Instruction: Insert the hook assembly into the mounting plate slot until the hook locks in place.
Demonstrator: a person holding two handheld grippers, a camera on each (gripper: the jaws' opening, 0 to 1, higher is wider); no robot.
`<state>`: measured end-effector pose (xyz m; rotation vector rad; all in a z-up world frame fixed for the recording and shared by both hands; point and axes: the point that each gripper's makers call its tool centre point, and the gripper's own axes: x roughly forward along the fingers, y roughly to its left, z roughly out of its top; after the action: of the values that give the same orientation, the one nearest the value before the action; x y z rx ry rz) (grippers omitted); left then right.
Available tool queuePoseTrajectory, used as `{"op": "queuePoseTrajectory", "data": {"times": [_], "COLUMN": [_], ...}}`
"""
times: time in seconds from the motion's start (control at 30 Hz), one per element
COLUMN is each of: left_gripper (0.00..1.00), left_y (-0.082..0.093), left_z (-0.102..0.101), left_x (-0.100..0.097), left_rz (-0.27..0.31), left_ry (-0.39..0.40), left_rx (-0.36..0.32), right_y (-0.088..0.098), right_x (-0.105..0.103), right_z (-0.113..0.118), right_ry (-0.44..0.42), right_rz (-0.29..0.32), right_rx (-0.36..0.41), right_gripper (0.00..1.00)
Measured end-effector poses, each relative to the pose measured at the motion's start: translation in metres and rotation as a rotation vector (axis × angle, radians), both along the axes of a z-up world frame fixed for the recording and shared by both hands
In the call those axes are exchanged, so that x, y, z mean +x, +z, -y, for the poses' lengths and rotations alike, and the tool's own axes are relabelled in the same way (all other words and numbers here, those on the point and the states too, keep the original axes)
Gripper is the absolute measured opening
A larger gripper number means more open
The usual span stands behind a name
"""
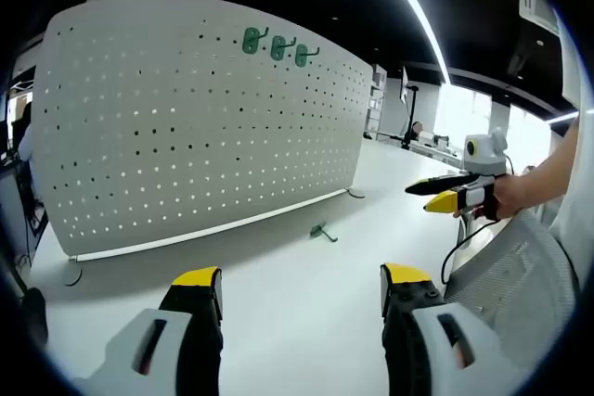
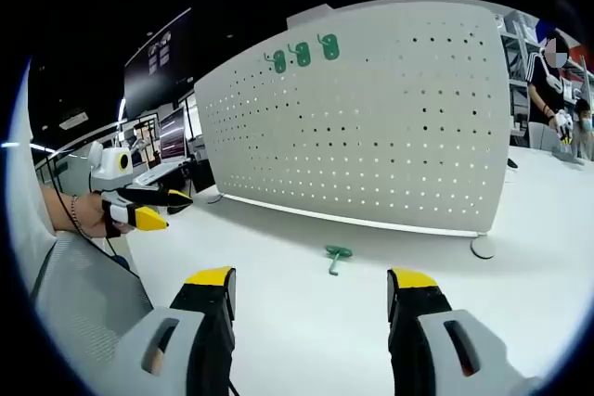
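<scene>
A white table [image 1: 306, 275] spreads across both views, and on it stands a large white pegboard [image 1: 186, 127] — the mounting plate, upright on small feet and dotted with rows of holes. In the right gripper view the same pegboard [image 2: 390, 118] rises behind the table [image 2: 306, 303], with screens and shelving in the dim room beyond it.

A grey mesh chair back [image 1: 520, 285] sits at the near right edge of the left gripper view and at the near left of the right gripper view [image 2: 83, 303].

The left gripper [image 1: 302, 289] shows its two yellow-tipped jaws spread wide apart with nothing between them. The right gripper [image 2: 311, 289] stands the same way, jaws apart and empty. Each also shows in the other's view, held in a hand: the right gripper [image 1: 444, 194] and the left gripper [image 2: 162, 209], though at that size whether those tips meet is hard to say.

Three green hooks [image 1: 278, 46] hang in a row near the pegboard's top edge, also seen in the right gripper view [image 2: 302, 53].

The loose green hook assembly [image 1: 323, 232] lies flat on the table just in front of the pegboard's foot — well ahead of both grippers and touched by neither [image 2: 336, 255].
</scene>
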<state>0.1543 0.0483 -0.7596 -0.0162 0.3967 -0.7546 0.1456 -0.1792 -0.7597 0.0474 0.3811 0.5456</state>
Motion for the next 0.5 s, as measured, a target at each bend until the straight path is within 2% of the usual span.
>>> {"op": "queuePoseTrajectory", "data": {"times": [0.17,0.5], "left_gripper": [0.71,0.72], "left_y": [0.001,-0.001], "left_z": [0.004,0.029], "left_x": [-0.001,0.005], "left_rz": [-0.010,-0.019], "left_ry": [-0.003,-0.140], "left_rx": [-0.006,0.060], "right_y": [0.000,0.001], "right_x": [0.000,0.000], "right_z": [0.000,0.002], "right_ry": [0.001,-0.008], "right_rz": [-0.001,0.001], "right_rx": [0.000,0.005], "right_gripper": [0.64,0.63]}}
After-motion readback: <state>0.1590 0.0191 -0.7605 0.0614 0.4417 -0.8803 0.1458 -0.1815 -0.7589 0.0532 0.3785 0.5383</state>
